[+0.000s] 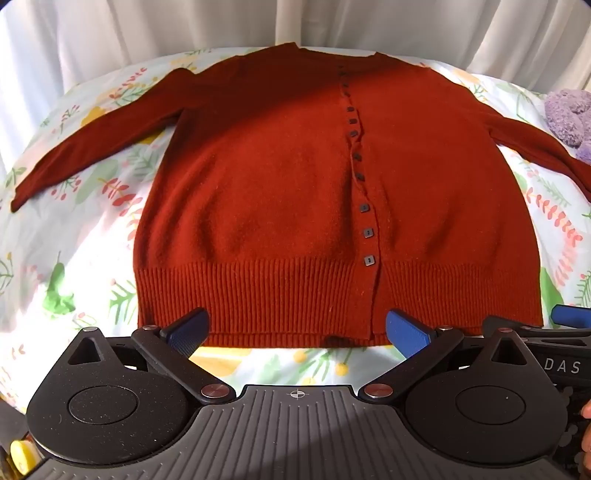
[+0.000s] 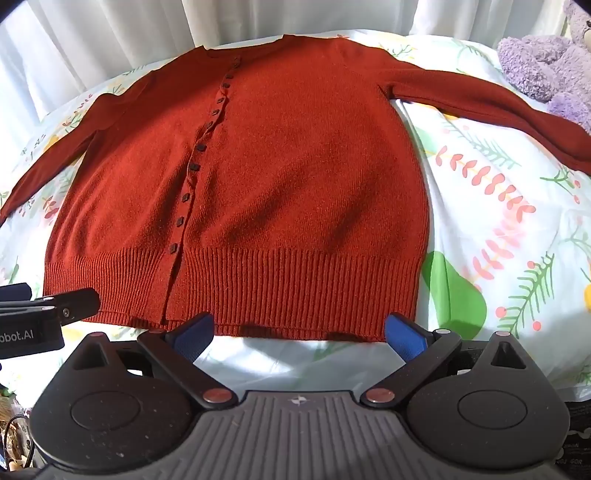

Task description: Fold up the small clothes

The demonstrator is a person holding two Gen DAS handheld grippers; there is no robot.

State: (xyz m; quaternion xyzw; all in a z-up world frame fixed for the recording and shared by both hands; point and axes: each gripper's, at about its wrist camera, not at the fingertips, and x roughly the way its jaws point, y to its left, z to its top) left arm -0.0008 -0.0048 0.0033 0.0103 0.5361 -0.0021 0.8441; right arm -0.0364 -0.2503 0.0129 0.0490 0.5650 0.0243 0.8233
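Observation:
A rust-red buttoned cardigan (image 1: 280,192) lies flat on the bed, front up, both sleeves spread out to the sides. Its ribbed hem is nearest me. It fills the right wrist view (image 2: 288,177) too. My left gripper (image 1: 297,330) is open and empty, with its blue pads just at the hem's near edge, left of the button line. My right gripper (image 2: 299,330) is open and empty at the hem's right part. The right gripper's edge (image 1: 569,317) shows at the right of the left wrist view.
The bed has a white floral sheet (image 1: 74,258). A purple plush toy (image 2: 543,70) lies at the far right, by the right sleeve. White curtains (image 2: 147,33) hang behind the bed. The left gripper's body (image 2: 40,314) shows at the left edge.

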